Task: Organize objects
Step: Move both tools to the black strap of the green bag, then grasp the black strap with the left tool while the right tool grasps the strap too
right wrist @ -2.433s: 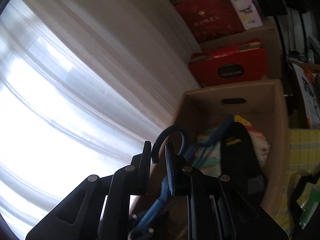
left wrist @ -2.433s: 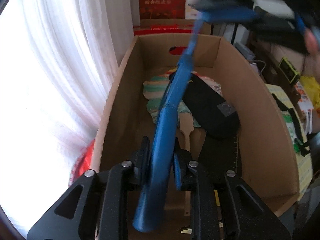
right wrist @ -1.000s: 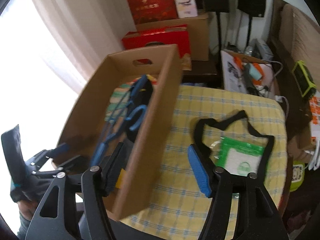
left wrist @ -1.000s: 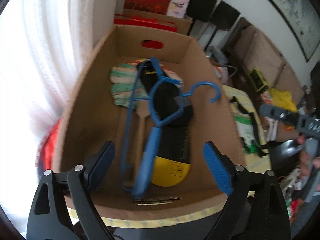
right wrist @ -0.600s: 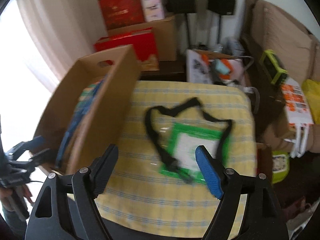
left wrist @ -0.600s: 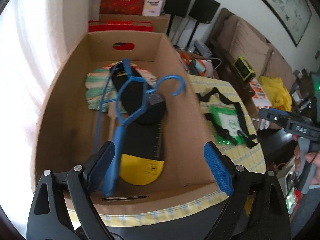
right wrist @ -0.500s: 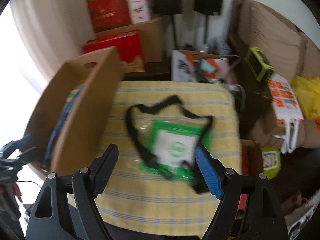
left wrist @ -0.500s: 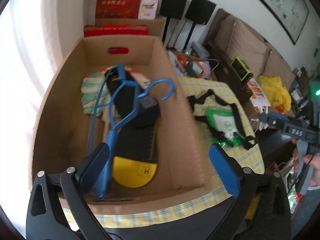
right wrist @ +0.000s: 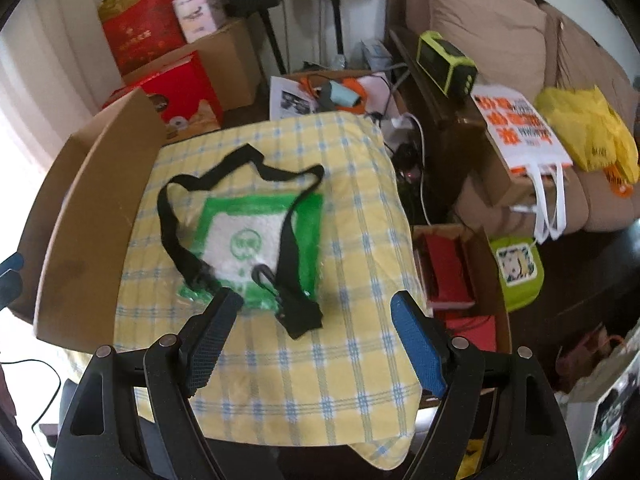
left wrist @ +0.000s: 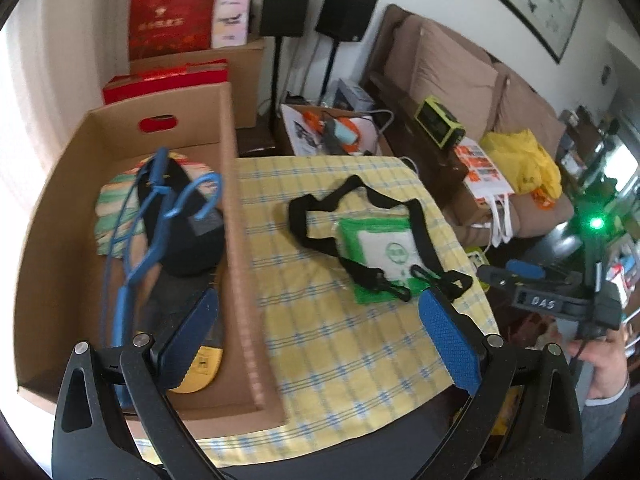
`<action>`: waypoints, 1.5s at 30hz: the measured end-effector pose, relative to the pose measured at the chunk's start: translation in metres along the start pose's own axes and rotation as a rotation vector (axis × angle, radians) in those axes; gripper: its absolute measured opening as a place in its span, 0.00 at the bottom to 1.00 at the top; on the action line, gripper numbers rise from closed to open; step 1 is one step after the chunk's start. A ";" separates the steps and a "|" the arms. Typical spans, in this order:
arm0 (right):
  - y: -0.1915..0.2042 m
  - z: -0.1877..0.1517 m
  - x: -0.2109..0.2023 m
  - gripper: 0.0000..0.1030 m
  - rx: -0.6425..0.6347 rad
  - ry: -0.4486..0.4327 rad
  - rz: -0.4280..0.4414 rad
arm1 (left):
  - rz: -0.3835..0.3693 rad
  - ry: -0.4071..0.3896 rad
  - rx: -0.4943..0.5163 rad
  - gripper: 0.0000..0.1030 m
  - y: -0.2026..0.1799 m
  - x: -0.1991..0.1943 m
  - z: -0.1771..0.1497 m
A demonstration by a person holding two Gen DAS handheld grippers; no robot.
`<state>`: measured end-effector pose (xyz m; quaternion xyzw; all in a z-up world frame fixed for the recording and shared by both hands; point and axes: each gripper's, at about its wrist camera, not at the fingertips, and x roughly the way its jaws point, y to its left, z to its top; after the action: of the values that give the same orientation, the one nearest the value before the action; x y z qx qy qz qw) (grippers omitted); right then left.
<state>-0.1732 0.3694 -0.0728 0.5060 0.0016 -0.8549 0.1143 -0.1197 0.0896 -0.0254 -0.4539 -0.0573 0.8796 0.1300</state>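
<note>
A green and white packet (left wrist: 388, 254) (right wrist: 256, 240) lies on the yellow checked tablecloth (left wrist: 340, 344) (right wrist: 352, 216), with a black strap (left wrist: 320, 204) (right wrist: 224, 172) looped over it. The cardboard box (left wrist: 236, 208) (right wrist: 96, 184) at the table's left holds a blue hanger (left wrist: 160, 224), a black and yellow item and a striped cloth. My left gripper (left wrist: 316, 336) stands wide open above the box's right wall, empty. My right gripper (right wrist: 312, 336) is open and empty, just short of the strap's near end. In the left wrist view the right gripper (left wrist: 548, 296) shows at far right in a hand.
Beyond the table stand red gift boxes (right wrist: 172, 84), brown cartons, two black speakers on stands (left wrist: 316, 20) and a brown sofa (left wrist: 460, 72). A lime green radio (right wrist: 446, 60), a white shopping bag (right wrist: 520, 132) and a yellow bag (right wrist: 588, 128) sit at right. An open carton (right wrist: 452, 272) lies beside the table.
Both grippers let go of the blue hanger, which now lies in the box. Both have swung right from the box toward the tablecloth; the right one now faces the green packet and strap.
</note>
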 end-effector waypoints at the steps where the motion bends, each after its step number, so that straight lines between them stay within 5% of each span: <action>1: -0.002 -0.003 0.003 0.78 0.010 0.004 0.004 | 0.000 0.003 0.005 0.97 -0.005 0.003 0.001; 5: -0.010 -0.013 0.012 0.75 0.045 0.019 0.019 | 0.048 0.010 0.053 0.97 -0.027 0.020 0.001; 8: -0.012 -0.018 0.017 0.58 0.061 0.023 0.019 | 0.061 0.038 0.093 0.95 -0.044 0.037 0.001; 11: -0.013 -0.022 0.024 0.58 0.076 0.028 0.030 | 0.061 0.072 0.115 0.90 -0.056 0.054 0.002; 19: -0.021 -0.025 0.041 0.47 0.169 0.037 0.110 | 0.059 0.161 0.058 0.80 -0.061 0.104 -0.001; 28: -0.017 -0.023 0.055 0.45 0.204 0.031 0.143 | 0.043 0.232 -0.080 0.80 -0.043 0.146 -0.005; 39: -0.015 -0.026 0.068 0.34 0.221 0.037 0.145 | 0.046 0.269 -0.092 0.78 -0.043 0.171 -0.009; 45: -0.016 -0.026 0.065 0.26 0.211 0.030 0.153 | 0.057 0.272 -0.048 0.47 -0.044 0.169 -0.006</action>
<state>-0.1838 0.3755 -0.1436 0.5265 -0.1252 -0.8316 0.1252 -0.2006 0.1789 -0.1521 -0.5734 -0.0474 0.8117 0.1006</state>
